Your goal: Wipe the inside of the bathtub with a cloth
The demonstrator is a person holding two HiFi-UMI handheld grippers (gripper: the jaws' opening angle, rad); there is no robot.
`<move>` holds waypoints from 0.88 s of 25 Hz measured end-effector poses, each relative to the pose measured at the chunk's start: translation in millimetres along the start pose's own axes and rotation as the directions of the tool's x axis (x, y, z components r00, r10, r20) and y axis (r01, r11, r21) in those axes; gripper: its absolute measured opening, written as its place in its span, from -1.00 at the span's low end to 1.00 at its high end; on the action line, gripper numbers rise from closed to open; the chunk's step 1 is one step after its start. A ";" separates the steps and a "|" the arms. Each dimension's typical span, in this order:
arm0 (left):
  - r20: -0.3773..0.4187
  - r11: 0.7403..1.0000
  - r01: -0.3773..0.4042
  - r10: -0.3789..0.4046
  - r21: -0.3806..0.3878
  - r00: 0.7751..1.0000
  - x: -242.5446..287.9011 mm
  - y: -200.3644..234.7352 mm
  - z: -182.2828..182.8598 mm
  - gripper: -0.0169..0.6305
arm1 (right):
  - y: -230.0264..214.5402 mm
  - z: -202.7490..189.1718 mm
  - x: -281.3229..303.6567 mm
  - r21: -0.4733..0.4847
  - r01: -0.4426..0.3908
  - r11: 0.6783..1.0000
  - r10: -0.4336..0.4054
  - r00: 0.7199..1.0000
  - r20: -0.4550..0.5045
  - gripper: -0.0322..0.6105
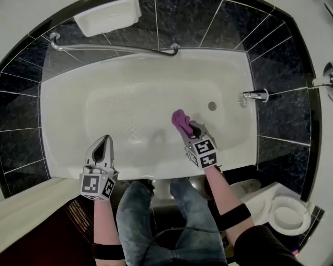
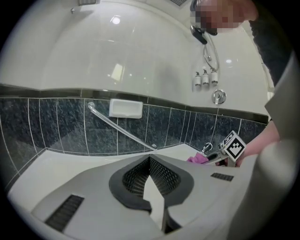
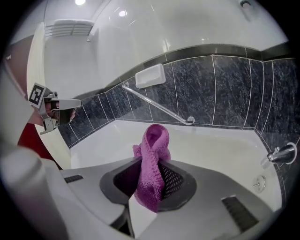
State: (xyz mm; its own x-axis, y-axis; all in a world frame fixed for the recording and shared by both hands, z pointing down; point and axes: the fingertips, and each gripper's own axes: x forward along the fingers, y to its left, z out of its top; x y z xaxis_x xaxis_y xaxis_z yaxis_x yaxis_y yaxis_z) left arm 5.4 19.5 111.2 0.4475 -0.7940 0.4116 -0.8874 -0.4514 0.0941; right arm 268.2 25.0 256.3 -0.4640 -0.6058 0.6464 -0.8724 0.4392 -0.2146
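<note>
The white bathtub [image 1: 130, 98] fills the middle of the head view, seen from above. My right gripper [image 1: 188, 129] reaches over the tub's near wall and is shut on a purple cloth [image 1: 180, 120]. The cloth stands up in a folded loop above the tub floor. In the right gripper view the cloth [image 3: 152, 164] is pinched between the dark pads and sticks out past them over the tub [image 3: 220, 150]. My left gripper [image 1: 107, 139] hovers over the near rim, left of the cloth, shut with nothing in it. Its fingertips [image 2: 149, 159] meet at a point.
A chrome grab bar [image 1: 114, 48] and a white soap dish [image 1: 106, 15] sit on the dark tiled far wall. The faucet [image 1: 255, 95] and a round overflow plate [image 1: 212, 106] are at the tub's right end. A toilet [image 1: 286, 213] stands at lower right, by the person's legs [image 1: 156, 218].
</note>
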 end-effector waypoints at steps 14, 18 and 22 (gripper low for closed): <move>0.080 0.995 0.074 -0.079 0.063 0.994 113.0 6.0 -81.7 -0.96 | -21.4 -21.8 105.2 -0.082 0.023 0.996 -0.010 0.988 0.156 -0.57; 0.087 0.992 0.090 -0.098 0.093 0.991 149.6 24.5 -127.4 -0.96 | -18.1 -20.3 152.4 -0.109 0.010 0.994 0.011 0.980 0.199 -0.57; 0.088 0.991 0.083 -0.093 0.107 0.992 189.0 34.2 -152.8 -0.96 | -23.4 -7.7 194.1 -0.161 0.027 0.987 0.010 0.974 0.226 -0.57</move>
State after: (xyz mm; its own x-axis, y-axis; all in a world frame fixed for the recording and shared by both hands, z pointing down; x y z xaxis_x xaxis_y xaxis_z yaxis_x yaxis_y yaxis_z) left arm 42.7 -83.7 330.7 0.5359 -0.7814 0.3197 -0.8301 -0.5568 0.0304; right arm 199.8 -97.8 392.4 -0.4952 -0.7355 0.4624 -0.8486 0.5236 -0.0761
